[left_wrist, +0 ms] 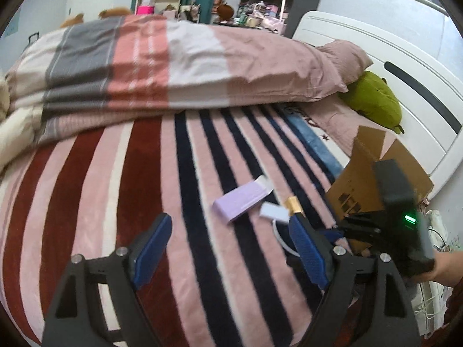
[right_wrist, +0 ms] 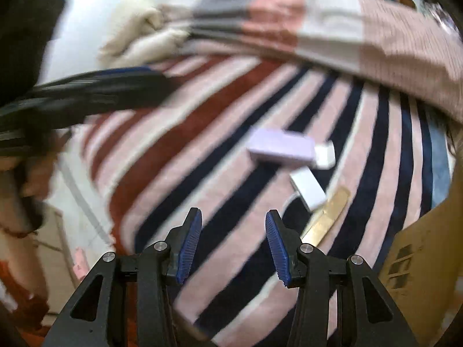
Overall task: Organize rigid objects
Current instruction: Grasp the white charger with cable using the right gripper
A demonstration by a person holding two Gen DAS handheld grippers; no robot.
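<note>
A lilac box [left_wrist: 240,202] lies on the striped blanket [left_wrist: 115,196], with a small white adapter [left_wrist: 273,211] and a gold strip [left_wrist: 293,204] just right of it. My left gripper [left_wrist: 231,245] hovers short of them, open, with nothing between its blue pads [left_wrist: 153,248]. In the blurred right wrist view the lilac box [right_wrist: 282,146], a white flap [right_wrist: 324,154], the white adapter [right_wrist: 308,189] and the gold strip [right_wrist: 327,217] lie ahead and to the right. My right gripper [right_wrist: 234,243] is open and empty above the blanket [right_wrist: 162,156].
An open cardboard box [left_wrist: 376,179] [right_wrist: 419,260] stands at the blanket's right edge. A folded duvet [left_wrist: 173,66], pillow [left_wrist: 344,57] and green plush [left_wrist: 373,101] lie behind, by the white headboard [left_wrist: 405,86]. The other gripper [left_wrist: 399,202] [right_wrist: 95,89] shows in each view.
</note>
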